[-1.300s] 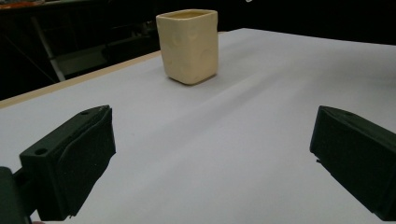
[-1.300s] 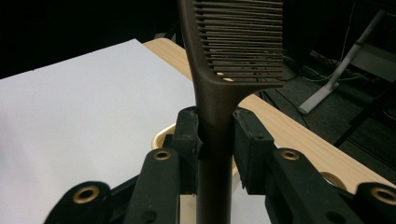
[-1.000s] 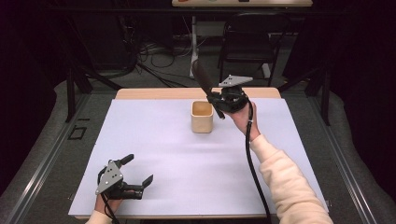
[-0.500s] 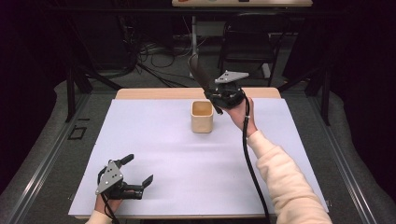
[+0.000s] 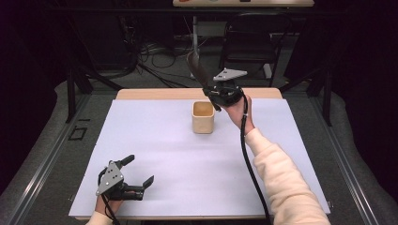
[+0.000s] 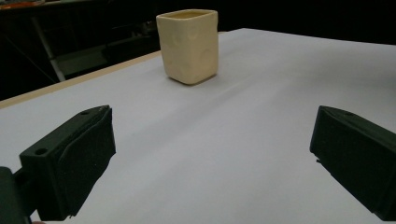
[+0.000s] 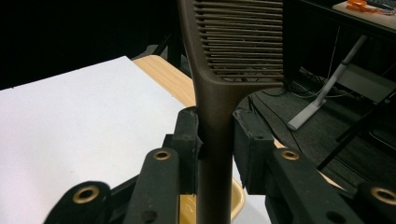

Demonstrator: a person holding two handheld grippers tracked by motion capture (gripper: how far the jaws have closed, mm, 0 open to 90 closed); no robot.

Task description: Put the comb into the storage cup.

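A dark brown comb (image 5: 196, 68) (image 7: 238, 42) stands tilted with its teeth end up. My right gripper (image 5: 211, 93) (image 7: 217, 144) is shut on its handle, just above and to the right of the beige square cup (image 5: 203, 117) (image 7: 237, 204). The cup (image 6: 189, 44) stands upright at the middle back of the white sheet. The handle's lower end hangs over the cup's rim; whether they touch I cannot tell. My left gripper (image 5: 139, 171) (image 6: 210, 158) rests low at the near left, open, with nothing between its jaws.
The white sheet (image 5: 155, 140) covers most of a wooden table whose far edge (image 5: 155, 93) shows. Behind the table are a dark chair (image 5: 248, 42), a stand pole (image 5: 194, 35) and loose cables on the floor. Metal rails run along both sides.
The right gripper has lifted the comb slightly above the cup. The left gripper has stayed where it was.
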